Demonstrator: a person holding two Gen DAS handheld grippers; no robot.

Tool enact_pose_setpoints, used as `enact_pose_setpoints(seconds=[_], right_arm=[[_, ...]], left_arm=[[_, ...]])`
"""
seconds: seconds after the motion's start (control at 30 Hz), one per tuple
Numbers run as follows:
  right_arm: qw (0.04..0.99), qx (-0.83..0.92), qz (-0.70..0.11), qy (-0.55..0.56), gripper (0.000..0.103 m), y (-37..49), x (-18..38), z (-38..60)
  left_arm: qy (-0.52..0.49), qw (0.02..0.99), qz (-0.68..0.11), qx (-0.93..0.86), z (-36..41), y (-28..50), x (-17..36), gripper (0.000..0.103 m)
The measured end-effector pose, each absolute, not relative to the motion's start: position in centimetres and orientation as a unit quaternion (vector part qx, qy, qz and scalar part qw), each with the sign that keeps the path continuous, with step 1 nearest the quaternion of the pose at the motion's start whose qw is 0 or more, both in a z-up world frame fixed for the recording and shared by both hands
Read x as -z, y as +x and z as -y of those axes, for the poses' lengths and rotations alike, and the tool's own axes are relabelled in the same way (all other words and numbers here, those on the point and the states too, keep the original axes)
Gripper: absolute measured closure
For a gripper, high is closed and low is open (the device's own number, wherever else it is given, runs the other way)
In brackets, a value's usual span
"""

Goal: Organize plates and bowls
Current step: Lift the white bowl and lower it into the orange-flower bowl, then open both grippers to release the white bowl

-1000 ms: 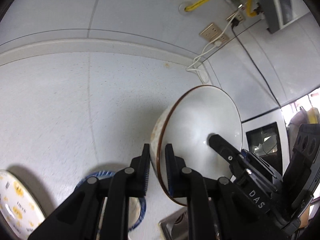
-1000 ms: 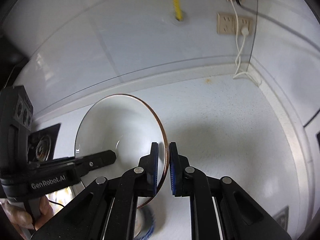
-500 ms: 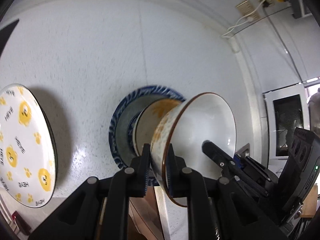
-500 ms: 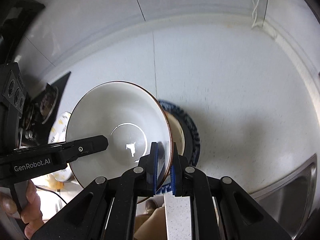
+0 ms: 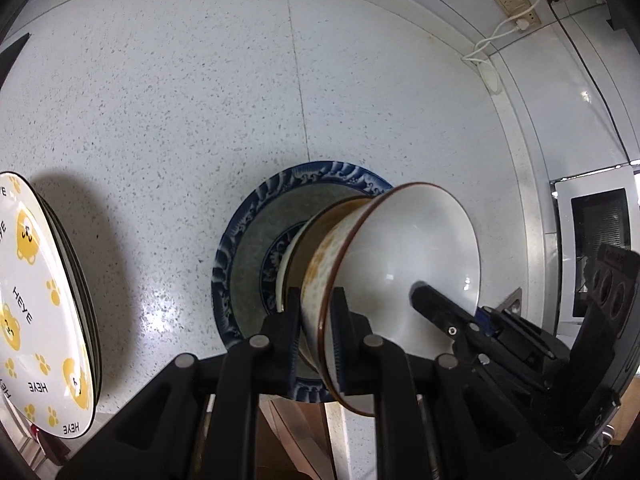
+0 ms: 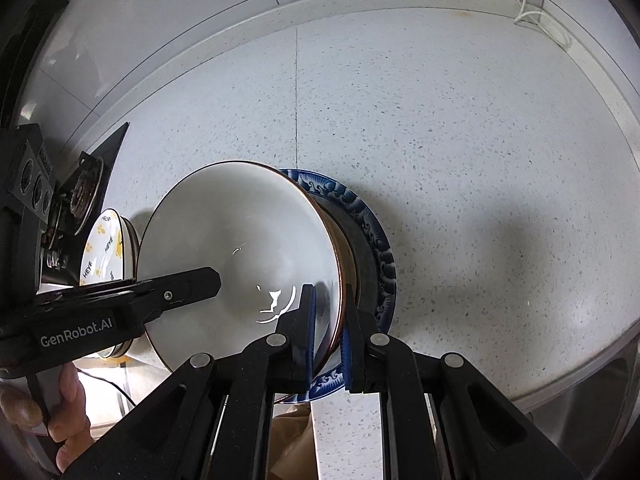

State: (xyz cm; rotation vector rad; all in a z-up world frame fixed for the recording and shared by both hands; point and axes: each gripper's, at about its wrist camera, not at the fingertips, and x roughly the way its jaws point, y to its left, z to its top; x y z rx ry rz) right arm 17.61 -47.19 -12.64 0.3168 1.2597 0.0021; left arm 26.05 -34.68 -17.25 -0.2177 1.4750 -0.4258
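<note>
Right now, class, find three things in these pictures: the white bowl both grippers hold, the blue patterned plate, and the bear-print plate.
white bowl (image 6: 240, 232), right wrist view, on its glazed inside.
blue patterned plate (image 5: 256, 204), left wrist view, on its wave-patterned rim.
bear-print plate (image 5: 32, 280), left wrist view, on its printed face.

Left wrist view sits right behind the left gripper (image 5: 318, 328), looking down and forward at the speckled countertop (image 5: 200, 100), very close to the white bowl (image 5: 404, 264) and facing its left rim. Right wrist view looks the same way from behind the right gripper (image 6: 328, 332), just as near, on the bowl's (image 6: 240, 224) opposite rim. Both take in the bowl, the blue patterned plate (image 5: 236, 248) under it (its rim here (image 6: 380, 248)), the bear-print plate (image 5: 28, 300) left of the bowl (image 6: 100, 248), the countertop (image 6: 480, 140), and each other's gripper.
</note>
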Motion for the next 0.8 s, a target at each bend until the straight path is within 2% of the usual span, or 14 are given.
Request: enact_pose_setpoints(seconds=[0.57,0.63,0.7,0.73,0.8], right_arm=[[0.791,-0.037,-0.600,0.117,0.089,18.6,12.3,47.4],[0.792,-0.042,-0.599,0.106,0.085,18.5,12.0,47.0],[0.801,-0.022,-0.593,0.073,0.067,18.4,11.5,46.8],[0.805,-0.019,-0.589,0.068,0.063,18.4,11.2,46.8],[0.806,-0.026,-0.585,0.082,0.063,18.4,10.9,47.3]], left_arm=[[-0.072,0.722,-0.661,0.190,35.3,26.3,17.1,0.088],[-0.066,0.724,-0.659,0.191,35.3,26.3,17.0,0.088],[-0.059,0.730,-0.653,0.191,35.4,26.3,16.7,0.085],[-0.054,0.734,-0.649,0.194,35.5,26.3,16.4,0.081],[-0.051,0.736,-0.647,0.194,35.8,26.2,16.2,0.077]])
